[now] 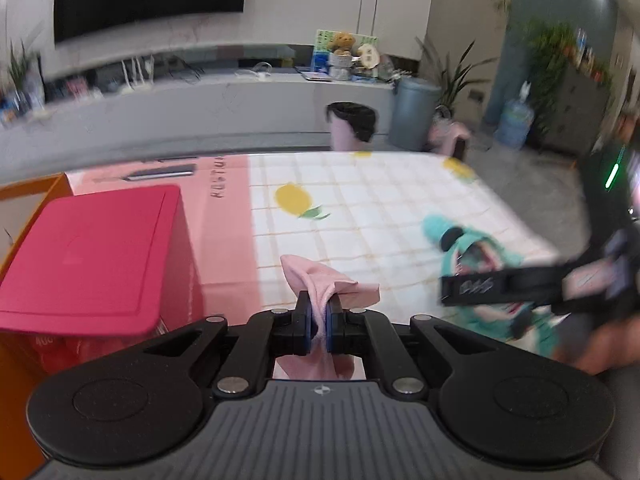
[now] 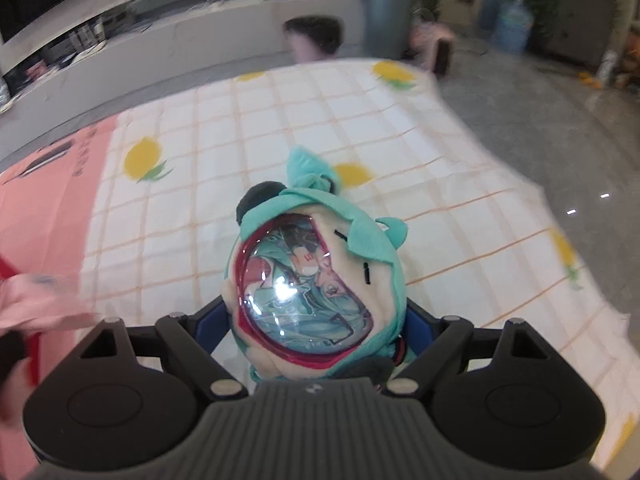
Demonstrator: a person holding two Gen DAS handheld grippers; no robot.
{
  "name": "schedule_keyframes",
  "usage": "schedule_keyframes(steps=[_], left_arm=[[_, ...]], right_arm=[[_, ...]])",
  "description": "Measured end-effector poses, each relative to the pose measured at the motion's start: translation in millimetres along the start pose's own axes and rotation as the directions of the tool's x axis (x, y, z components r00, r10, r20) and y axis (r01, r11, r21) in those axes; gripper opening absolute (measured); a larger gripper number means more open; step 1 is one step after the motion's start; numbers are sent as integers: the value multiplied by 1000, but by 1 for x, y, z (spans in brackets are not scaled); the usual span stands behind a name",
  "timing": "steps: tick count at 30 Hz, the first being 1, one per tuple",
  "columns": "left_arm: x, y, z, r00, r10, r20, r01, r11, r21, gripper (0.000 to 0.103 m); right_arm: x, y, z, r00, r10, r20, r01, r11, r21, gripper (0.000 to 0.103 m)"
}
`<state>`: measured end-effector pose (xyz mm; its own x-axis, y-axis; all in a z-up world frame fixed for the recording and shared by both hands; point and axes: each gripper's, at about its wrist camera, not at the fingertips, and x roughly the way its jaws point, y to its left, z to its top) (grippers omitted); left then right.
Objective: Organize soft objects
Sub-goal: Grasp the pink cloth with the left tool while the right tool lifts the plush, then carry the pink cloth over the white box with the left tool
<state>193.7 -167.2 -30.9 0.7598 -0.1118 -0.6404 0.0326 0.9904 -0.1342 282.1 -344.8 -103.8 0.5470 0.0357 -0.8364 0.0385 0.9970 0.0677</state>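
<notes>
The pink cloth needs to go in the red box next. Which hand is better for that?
Left. The left gripper already pinches the pink cloth, and the red box sits beside it.

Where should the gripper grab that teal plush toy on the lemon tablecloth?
Grip the teal plush across its soft sides, coming from above as the right gripper straddles it now. Its face is a domed, glossy window, likely slippery, so pads belong on the fabric flanks.

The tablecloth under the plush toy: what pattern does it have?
White tablecloth with orange grid and yellow lemons; right wrist view.
</notes>
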Motion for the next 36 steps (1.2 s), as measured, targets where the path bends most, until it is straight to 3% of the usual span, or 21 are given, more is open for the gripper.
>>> schedule_keyframes(steps=[4, 8, 12, 18, 23, 27, 32, 36], left_arm=[[-31, 19, 31, 995, -99, 22, 99, 994, -37, 7], [-66, 58, 59, 987, -144, 68, 149, 986, -71, 7], [-100, 103, 80, 990, -87, 115, 97, 992, -83, 7], [-149, 166, 76, 979, 98, 176, -88, 994, -66, 7], [-166, 213, 48, 980, 150, 134, -131, 981, -146, 7], [-169, 238, 24, 990, 115, 84, -99, 978, -181, 7], [-175, 259, -4, 991, 118, 63, -106, 980, -171, 7], [-167, 269, -19, 999, 36, -21, -39, 987, -155, 7]], right_arm=[[-15, -1, 4, 994, -90, 67, 90, 996, 6, 85], [-35, -2, 8, 990, -86, 114, 84, 996, 23, 85], [-57, 8, 13, 983, -71, 170, 68, 997, 24, 85], [-105, 38, 12, 958, 30, 286, -27, 1000, -17, 85], [-151, 78, 8, 913, 159, 377, -125, 986, -114, 86], [-186, 118, 4, 865, 276, 418, -205, 957, -207, 86], [-219, 168, -5, 799, 442, 409, -319, 887, -334, 86], [-230, 205, -13, 773, 512, 374, -358, 839, -409, 86]])
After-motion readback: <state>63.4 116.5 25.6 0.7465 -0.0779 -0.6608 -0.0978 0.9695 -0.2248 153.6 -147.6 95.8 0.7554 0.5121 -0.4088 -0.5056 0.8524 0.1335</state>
